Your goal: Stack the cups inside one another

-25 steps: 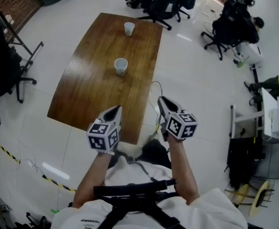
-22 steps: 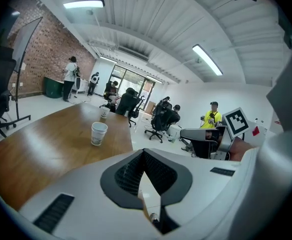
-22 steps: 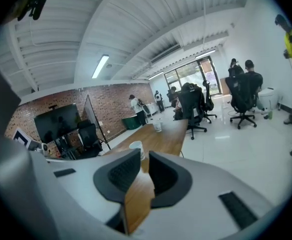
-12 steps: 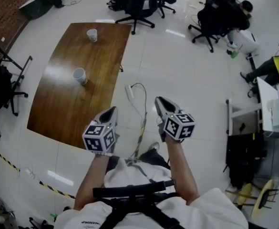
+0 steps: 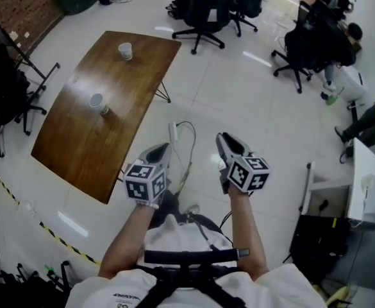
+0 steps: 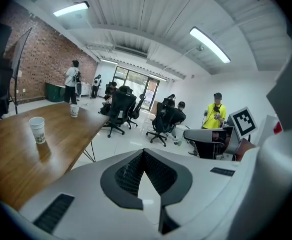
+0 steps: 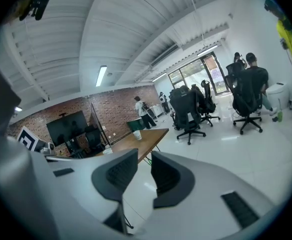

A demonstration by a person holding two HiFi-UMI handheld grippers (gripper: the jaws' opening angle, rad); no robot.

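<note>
Head view: near paper cup [image 5: 97,101] and far paper cup [image 5: 125,50] upright on wooden table [image 5: 78,140] at 10 o'clock, well apart from left gripper [image 5: 158,151], clenched empty, and right gripper [image 5: 228,141], jaws just opening, nothing between; risk of toppling a cup if left arrives clenched.

In the right gripper view the jaws hide most of the table [image 7: 148,140], and one cup [image 7: 108,151] is just a pale sliver, I think.
</note>
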